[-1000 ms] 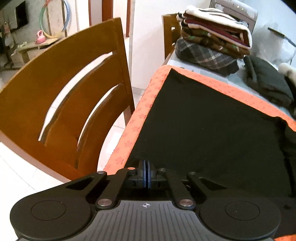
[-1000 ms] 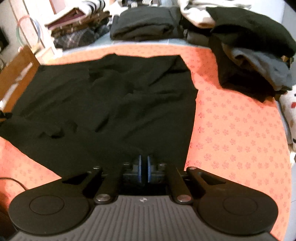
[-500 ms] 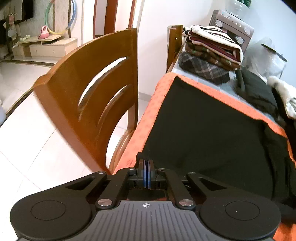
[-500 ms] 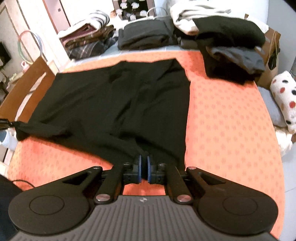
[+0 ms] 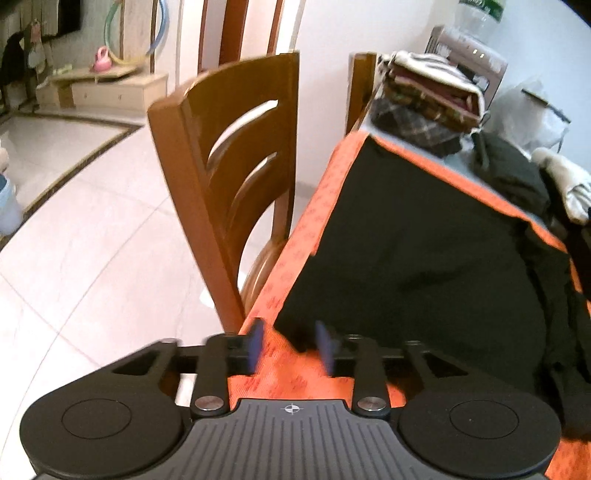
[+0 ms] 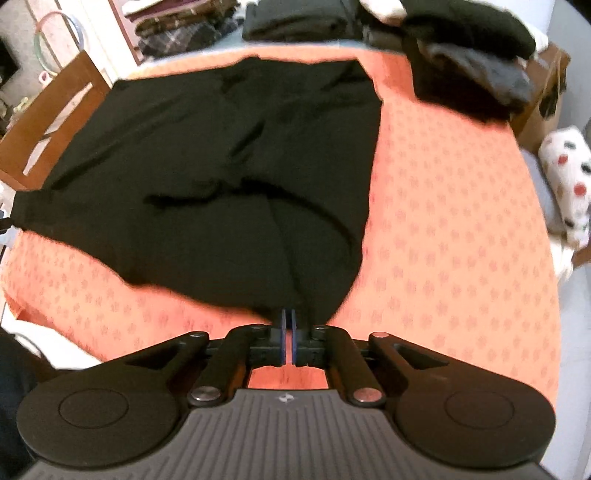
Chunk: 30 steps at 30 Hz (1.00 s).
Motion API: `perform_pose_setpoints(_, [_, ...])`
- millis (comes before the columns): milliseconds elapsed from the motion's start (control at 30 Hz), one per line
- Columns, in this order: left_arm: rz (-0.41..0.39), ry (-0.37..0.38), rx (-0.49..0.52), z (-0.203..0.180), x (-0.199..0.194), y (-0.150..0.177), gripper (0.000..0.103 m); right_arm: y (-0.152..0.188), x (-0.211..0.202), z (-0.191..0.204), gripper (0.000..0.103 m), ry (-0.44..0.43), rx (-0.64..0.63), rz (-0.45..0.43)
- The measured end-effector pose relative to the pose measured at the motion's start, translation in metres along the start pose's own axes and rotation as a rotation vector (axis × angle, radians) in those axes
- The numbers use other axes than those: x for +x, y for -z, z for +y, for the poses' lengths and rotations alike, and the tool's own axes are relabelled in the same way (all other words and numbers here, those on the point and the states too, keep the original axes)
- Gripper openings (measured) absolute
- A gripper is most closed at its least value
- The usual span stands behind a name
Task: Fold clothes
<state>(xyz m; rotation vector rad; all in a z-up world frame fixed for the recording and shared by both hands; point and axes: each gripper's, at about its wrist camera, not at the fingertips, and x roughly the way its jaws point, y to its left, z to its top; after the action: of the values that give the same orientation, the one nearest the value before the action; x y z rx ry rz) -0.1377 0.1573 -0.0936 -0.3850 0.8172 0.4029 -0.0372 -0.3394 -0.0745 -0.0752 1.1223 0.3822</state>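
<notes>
A black garment [image 6: 221, 166] lies spread on the orange patterned table cover [image 6: 461, 240]. My right gripper [image 6: 287, 332] is shut on the garment's near edge, and the cloth rises in a ridge toward its pads. In the left wrist view the same garment [image 5: 424, 258] reaches the table's left side. My left gripper [image 5: 290, 347] is at the garment's near left corner. Its jaws are opening, and the blue pads [image 5: 255, 345] stand apart. The corner lies loose between them on the cover [image 5: 295, 258].
A wooden chair [image 5: 221, 184] stands close against the table's left side. A stack of folded clothes [image 5: 428, 99] sits at the far left corner. Dark folded clothes [image 6: 295, 18] and a dark pile [image 6: 472, 48] line the far edge. A spotted white cushion [image 6: 565, 177] lies off the right side.
The left gripper, shut on the garment corner before, has opened and let it go. Both grippers drew back toward the near edge, and the right one still grips the cloth.
</notes>
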Motion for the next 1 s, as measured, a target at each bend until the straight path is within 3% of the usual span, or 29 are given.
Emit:
perform_pose_setpoints(233, [-0.055,0.044,0.032,-0.018,-0.011,-0.004,0.054,-0.051,0.021,0.016,0.031,-0.002,-0.055,-0.095])
perform_pose_setpoints(400, [-0.048,0.097,0.036,-0.027,-0.019,-0.001,0.063,-0.081,0.053,0.03,0.037,-0.001,-0.11,-0.113])
perform_pose_setpoints(567, [-0.026,0.12,0.061,-0.041,-0.024,0.007,0.072,-0.096,0.087,0.037,0.04,0.011,-0.179,-0.075])
perform_pose_setpoints(700, [-0.01,0.123,0.071,-0.057,-0.028,0.014,0.075,-0.097,0.101,0.04,0.033,0.022,-0.243,-0.067])
perform_pose_setpoints(733, [-0.005,0.127,0.078,-0.063,-0.029,0.016,0.075,-0.097,0.098,0.037,0.017,0.02,-0.244,-0.075])
perform_pose_setpoints(767, [0.0,0.127,0.084,-0.07,-0.029,0.017,0.076,-0.098,0.096,0.034,0.009,0.019,-0.245,-0.083])
perform_pose_setpoints(1000, [0.024,0.142,0.115,-0.127,-0.03,0.022,0.076,-0.091,0.035,-0.029,0.008,0.035,-0.101,-0.227])
